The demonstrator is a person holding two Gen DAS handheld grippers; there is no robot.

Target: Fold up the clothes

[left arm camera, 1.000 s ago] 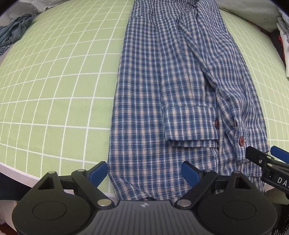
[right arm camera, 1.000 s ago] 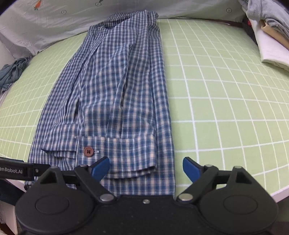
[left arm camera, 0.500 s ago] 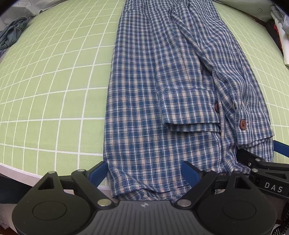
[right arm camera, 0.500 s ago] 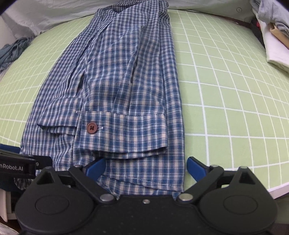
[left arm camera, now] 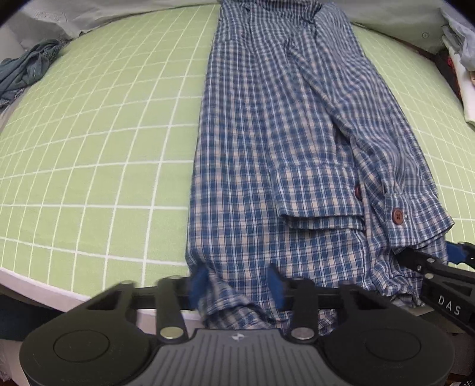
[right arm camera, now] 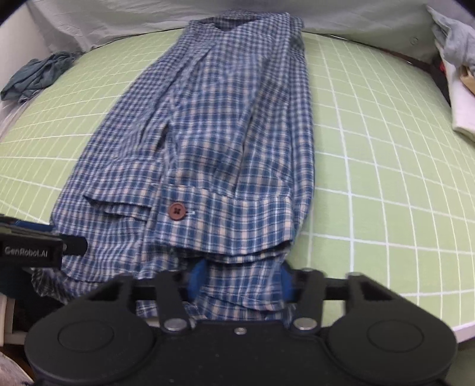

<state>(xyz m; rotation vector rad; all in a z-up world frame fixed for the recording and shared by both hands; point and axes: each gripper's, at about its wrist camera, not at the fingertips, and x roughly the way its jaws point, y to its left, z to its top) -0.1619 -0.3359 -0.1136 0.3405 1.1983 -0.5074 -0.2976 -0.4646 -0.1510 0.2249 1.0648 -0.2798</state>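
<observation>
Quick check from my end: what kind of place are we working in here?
Probably a home or staged laundry-folding spot: a plaid shirt lies on a green grid mat, a crumpled bluish garment sits at its far left, and stacked clothes at the right edge. Pale sheeting lies behind.

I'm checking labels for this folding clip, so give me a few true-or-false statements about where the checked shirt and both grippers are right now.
1. The blue-and-white checked shirt lies lengthwise on a green mat with white grid lines. True.
2. The left gripper has shirt hem fabric between its blue fingers. True.
3. The right gripper hovers over bare mat, away from the shirt. False: it is at the shirt's near hem, with cloth between its fingers.
4. The shirt's cuff buttons are white. False: they are reddish-brown.
5. A crumpled grey-blue garment lies at the mat's far left edge. True.
</observation>
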